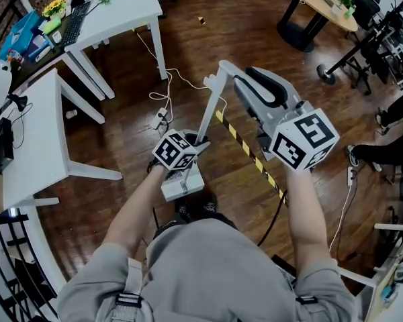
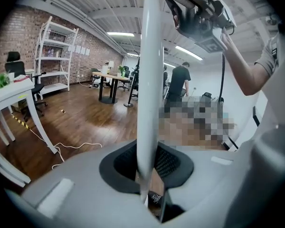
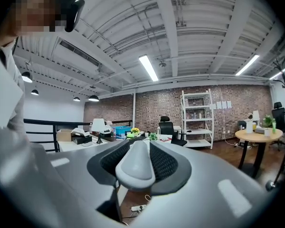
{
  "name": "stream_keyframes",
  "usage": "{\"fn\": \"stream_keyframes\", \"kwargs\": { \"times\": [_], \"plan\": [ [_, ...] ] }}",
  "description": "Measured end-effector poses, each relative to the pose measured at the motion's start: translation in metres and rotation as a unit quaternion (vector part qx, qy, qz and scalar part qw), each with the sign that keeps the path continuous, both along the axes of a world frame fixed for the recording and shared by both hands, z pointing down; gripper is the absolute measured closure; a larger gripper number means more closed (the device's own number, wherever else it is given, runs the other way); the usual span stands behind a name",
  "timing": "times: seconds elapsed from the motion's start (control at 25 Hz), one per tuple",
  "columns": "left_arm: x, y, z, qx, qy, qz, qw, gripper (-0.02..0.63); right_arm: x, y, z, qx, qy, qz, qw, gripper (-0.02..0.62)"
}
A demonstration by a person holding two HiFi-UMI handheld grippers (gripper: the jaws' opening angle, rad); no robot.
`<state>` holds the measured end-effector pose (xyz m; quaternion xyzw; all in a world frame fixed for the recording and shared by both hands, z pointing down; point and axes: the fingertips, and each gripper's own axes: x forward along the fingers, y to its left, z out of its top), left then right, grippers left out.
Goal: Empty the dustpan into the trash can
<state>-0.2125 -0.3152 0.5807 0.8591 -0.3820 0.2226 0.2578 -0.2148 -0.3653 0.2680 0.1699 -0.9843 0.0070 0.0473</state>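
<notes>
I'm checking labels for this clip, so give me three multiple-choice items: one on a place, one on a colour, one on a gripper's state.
1. Where does the yellow-and-black tape lie?
A. on the wooden floor
B. on a white table
C. on the round table

2. What colour is the pole in the left gripper?
A. red
B. white
C. black

3. How do the left gripper's jaws stand?
A. wide apart, empty
B. shut, nothing between
C. shut on the pole

Answers:
1. A: the tape runs across the floorboards.
2. B: the pole shows plain white.
3. C: the pads clasp the pole.
</notes>
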Motion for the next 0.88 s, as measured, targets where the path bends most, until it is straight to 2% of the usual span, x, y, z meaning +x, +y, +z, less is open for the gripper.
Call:
{"fn": "stream_keyframes", "kwargs": {
  "times": [0.56,0.88],
  "plan": [
    [-0.029,-0.066,0.014,-0.011,0.032,-0.070,0.9970,0.565,-0.038,-0.105,0.029,-0.044,0.005,0.040,0.998,0.469],
    [-0.038,-0.088,0.021,-0.021,0.041,-0.083,0.9955,0.566,-0.048,-0.139,0.041,-0.059,0.007,0.054,0.997,0.468]
  ]
}}
